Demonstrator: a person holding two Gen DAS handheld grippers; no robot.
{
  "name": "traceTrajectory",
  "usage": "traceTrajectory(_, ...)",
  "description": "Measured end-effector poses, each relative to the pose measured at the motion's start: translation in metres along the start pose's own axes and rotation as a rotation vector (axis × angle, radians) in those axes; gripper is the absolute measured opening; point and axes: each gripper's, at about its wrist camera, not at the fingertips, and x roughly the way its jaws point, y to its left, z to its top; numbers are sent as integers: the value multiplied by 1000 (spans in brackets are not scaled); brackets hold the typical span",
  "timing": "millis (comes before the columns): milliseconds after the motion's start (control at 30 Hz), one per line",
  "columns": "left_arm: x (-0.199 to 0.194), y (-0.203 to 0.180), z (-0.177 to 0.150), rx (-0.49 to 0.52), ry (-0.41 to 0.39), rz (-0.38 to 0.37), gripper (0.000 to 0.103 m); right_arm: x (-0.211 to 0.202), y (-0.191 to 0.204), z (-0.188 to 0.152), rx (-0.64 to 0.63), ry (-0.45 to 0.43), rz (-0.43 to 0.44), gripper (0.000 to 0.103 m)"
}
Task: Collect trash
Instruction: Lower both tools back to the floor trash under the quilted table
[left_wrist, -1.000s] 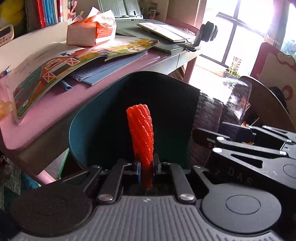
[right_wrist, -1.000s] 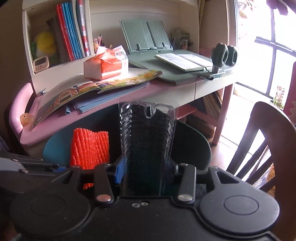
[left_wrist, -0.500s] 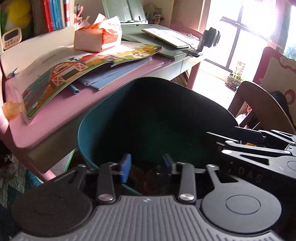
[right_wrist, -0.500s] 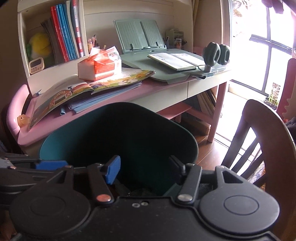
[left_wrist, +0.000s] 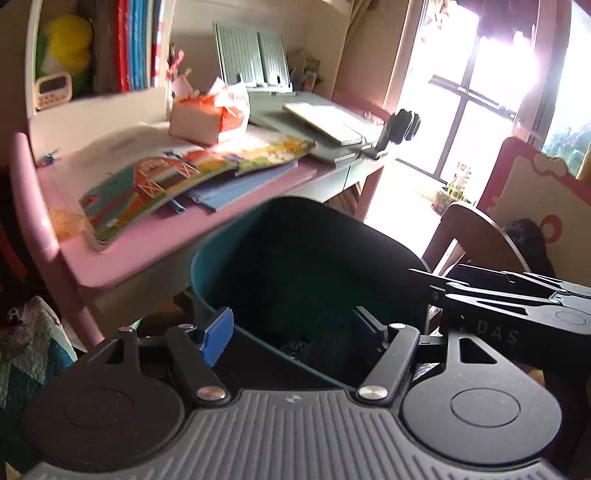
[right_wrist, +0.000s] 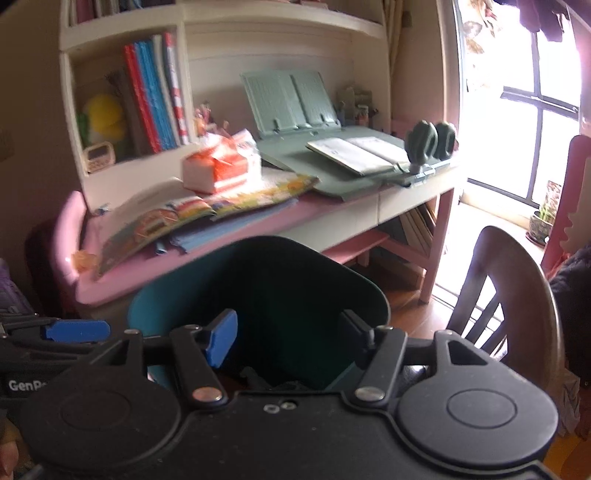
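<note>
A teal trash bin (left_wrist: 295, 258) stands beside the pink desk; it also shows in the right wrist view (right_wrist: 266, 288). Dark trash (left_wrist: 295, 347) lies at its bottom. My left gripper (left_wrist: 295, 328) is open and empty over the bin's near rim. My right gripper (right_wrist: 288, 332) is open and empty over the bin too. The right gripper shows at the right of the left wrist view (left_wrist: 517, 306). The left gripper's blue pad (right_wrist: 77, 329) shows at the left of the right wrist view.
The pink desk (right_wrist: 207, 236) holds an open picture book (right_wrist: 192, 214), blue folders, an orange tissue pack (right_wrist: 221, 166) and a green reading stand (right_wrist: 332, 147). A wooden chair (right_wrist: 509, 295) stands to the right. A shelf with books is behind. A quilt (left_wrist: 26, 350) lies at the left.
One second ago my left gripper held an orange mesh wrapper and my right a clear plastic tray over the bin. Both opened and dropped them. Both grippers have since risen and opened wider.
</note>
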Motion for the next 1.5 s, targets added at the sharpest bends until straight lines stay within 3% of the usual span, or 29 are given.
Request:
traceTrajectory(400, -110, 57, -42, -47, -99, 85, 82, -67, 70, -18, -105, -37, 190, 66)
traceTrajectory(600, -159, 105, -83, -85, -121, 163, 82, -84, 121, -41, -168, -18, 292, 67)
traceTrajectory(767, -194, 150, -129, -114, -122, 225, 92, -83, 167, -75, -214, 31, 401, 67)
traceTrajectory(833, -205, 169, -147, -148, -121, 242, 97, -77, 189, -93, -236, 63, 453, 68)
traceTrajectory(1000, -227, 224, -195, -259, -123, 260, 100, -54, 243, -140, -277, 160, 568, 68)
traceTrajectory(1300, -233, 334, -292, -420, -119, 344, 103, 11, 335, -231, -312, 341, 649, 68)
traceTrajectory(1500, -221, 426, -362, -531, -63, 468, 103, 67, 385, -300, -320, 447, 666, 68)
